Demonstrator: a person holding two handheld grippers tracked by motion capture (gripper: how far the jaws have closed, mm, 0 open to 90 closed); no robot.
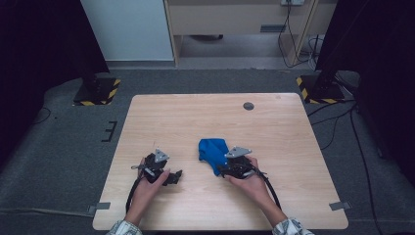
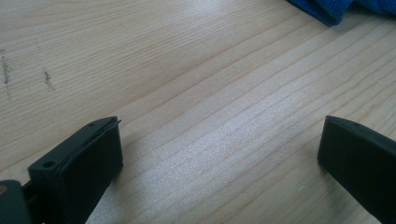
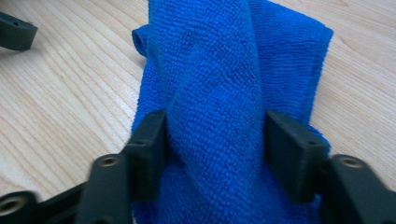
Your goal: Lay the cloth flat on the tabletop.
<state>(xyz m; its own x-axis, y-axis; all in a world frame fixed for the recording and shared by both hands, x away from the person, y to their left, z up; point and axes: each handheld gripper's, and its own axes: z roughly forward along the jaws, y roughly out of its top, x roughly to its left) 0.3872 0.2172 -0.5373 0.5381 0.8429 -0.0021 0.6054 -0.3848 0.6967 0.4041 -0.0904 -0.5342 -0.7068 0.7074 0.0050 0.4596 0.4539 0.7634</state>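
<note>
Cloth point(image 3: 233, 84), blue and bunched into a thick fold, sits between the fingers point(image 3: 149, 140) of the right gripper point(image 3: 215, 154), which press in on it from both sides and hold a ridge of the fabric squeezed between them. Beyond those fingers the cloth runs away across the tabletop point(image 3: 60, 93) in a rumpled heap, its far edge lying flat on the wood. In the high view the right gripper point(image 1: 226, 169) meets the near end of the cloth point(image 1: 211, 151), with the person's right hand point(image 1: 247, 176) wrapped around the gripper's body and a black cable trailing back along the forearm.

The left gripper point(image 2: 219, 154) has its fingers point(image 2: 88, 168) spread wide, with bare wood grain between them and nothing held. Ahead of them and off to the far right in the left gripper view, a corner of the cloth point(image 2: 327, 11) shows, well apart from these fingers. In the high view the left gripper point(image 1: 171, 176) rests low over the tabletop point(image 1: 210, 117), held by the left hand point(image 1: 149, 183), near the right gripper but not touching it or the cloth.

Farther out on the tabletop, well beyond both pairs of fingers, lies a small dark round disc point(image 1: 248, 105) near the far edge.
</note>
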